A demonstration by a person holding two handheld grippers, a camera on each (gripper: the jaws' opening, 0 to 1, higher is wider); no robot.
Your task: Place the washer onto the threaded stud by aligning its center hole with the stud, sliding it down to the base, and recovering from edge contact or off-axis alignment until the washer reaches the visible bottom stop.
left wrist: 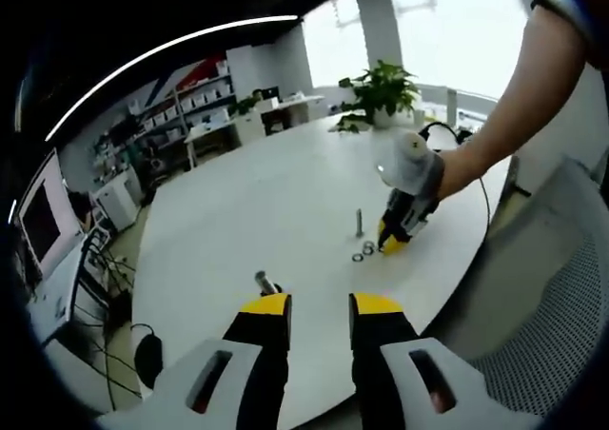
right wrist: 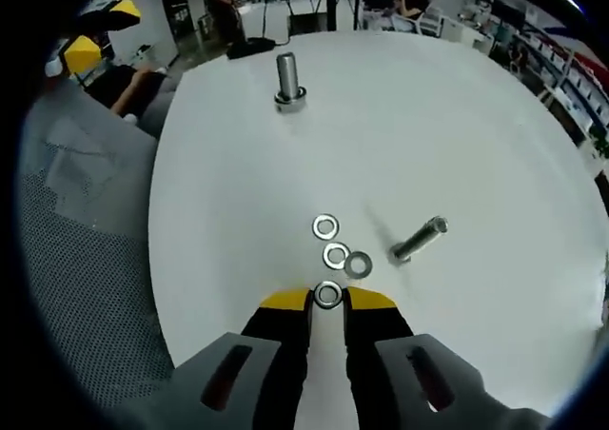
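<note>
Two views, left gripper view first. The left gripper (left wrist: 319,306) hangs over the near edge of the table (left wrist: 238,202), jaws spread with bare table between them, pinching nothing. One bolt (left wrist: 265,283) stands just beyond its left jaw. Farther out one stud (left wrist: 360,223) stands upright, and beside its foot lie two washers I can make out (left wrist: 363,252); more may be hidden. The right gripper (left wrist: 392,240) comes in from the right, tip down at those washers, held by a gloved hand (left wrist: 409,162). From here I cannot tell how its jaws stand.

Right gripper view: the jaws are nearly pressed together, and one washer (right wrist: 327,295) sits right at their tips, seemingly pinched by its rim. Three more washers lie loose just ahead: one (right wrist: 325,226), a second (right wrist: 335,255), and a third (right wrist: 359,264) touching the second. So four washers in all. One stud (right wrist: 417,241) rises just beside that cluster, foreshortened. One bolt (right wrist: 288,81) stands well apart at the far side.

I judge the step to be the pick-up. To do it well, make sure the rim grip is firm, lift clear of the loose three, keep the washer level, centre its hole over the stud's top, then lower it. If the edge catches, back off, re-level and try again.
</note>
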